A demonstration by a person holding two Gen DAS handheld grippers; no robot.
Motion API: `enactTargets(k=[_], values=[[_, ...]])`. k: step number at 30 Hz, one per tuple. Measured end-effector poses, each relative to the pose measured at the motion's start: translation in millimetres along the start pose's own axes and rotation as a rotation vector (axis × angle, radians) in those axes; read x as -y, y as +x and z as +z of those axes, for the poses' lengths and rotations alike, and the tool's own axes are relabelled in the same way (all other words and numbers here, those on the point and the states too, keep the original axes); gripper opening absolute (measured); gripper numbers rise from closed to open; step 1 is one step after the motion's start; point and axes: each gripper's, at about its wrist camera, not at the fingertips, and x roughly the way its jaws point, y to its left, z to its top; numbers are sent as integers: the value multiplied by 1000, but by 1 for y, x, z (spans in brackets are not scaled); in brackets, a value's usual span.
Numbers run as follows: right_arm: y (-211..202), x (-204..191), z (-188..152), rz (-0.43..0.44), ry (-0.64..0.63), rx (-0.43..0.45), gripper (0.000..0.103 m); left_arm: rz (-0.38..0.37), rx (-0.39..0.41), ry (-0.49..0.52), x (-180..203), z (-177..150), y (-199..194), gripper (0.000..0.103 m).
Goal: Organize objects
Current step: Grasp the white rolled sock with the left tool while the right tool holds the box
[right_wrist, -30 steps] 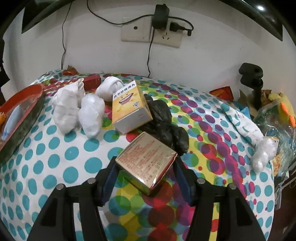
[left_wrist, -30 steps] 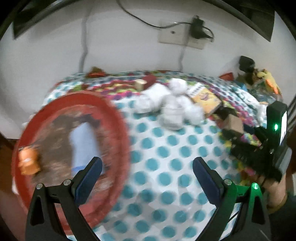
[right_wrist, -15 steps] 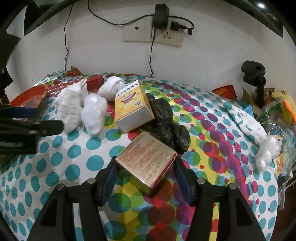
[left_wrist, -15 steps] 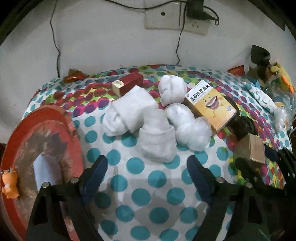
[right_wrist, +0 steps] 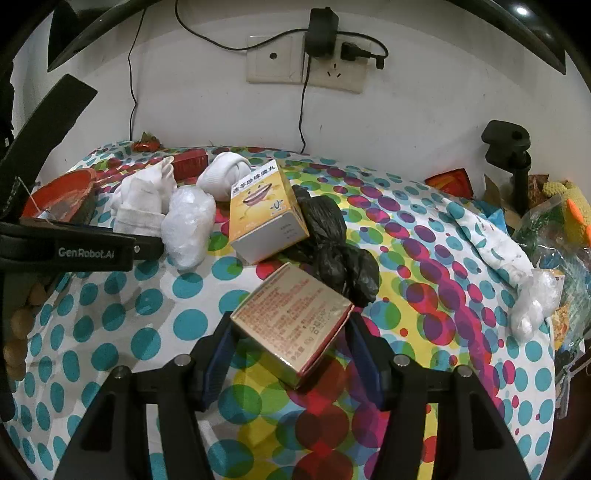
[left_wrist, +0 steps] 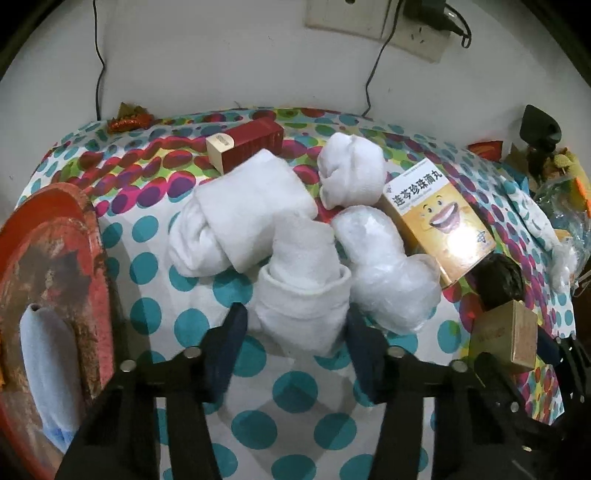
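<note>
At the lower middle of the left wrist view, the left gripper (left_wrist: 293, 325) is closing its jaws around a rolled white sock (left_wrist: 301, 295) on the dotted tablecloth (left_wrist: 295, 391), pads at its sides. Low in the right wrist view, the right gripper (right_wrist: 288, 343) clamps a gold box (right_wrist: 291, 321), tilted above the cloth.

Polka-dot tablecloth (left_wrist: 155, 317) under socks (left_wrist: 240, 210), boxes (left_wrist: 439, 225)

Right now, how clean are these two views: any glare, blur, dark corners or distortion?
Left wrist view: sharp, with a glare patch washing out the yellow box; corners vignetted black; the wall socket bows with the fisheye. Right wrist view: also sharp, the gold box readable in the right gripper; a bright light spot top right; table edge curves strongly.
</note>
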Motion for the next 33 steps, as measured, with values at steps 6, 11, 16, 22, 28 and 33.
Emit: enactTargets(k=[6, 11, 16, 22, 28, 33], values=[[0, 0, 0, 1, 1, 0, 61, -14, 15, 18, 2, -4, -12, 34], [0, 0, 0, 0, -1, 0, 61, 5, 29, 62, 6, -12, -26, 33], [0, 1, 0, -4, -4, 1, 61, 12, 28, 77, 6, -21, -38, 33], [0, 2, 0, -8, -8, 1, 61, 39, 38, 103, 0, -32, -56, 33], [0, 1, 0, -7, -5, 0, 61, 41, 45, 96, -9, -43, -71, 33], [0, 0, 1, -8, -5, 0, 61, 66, 53, 112, -17, -49, -85, 33]])
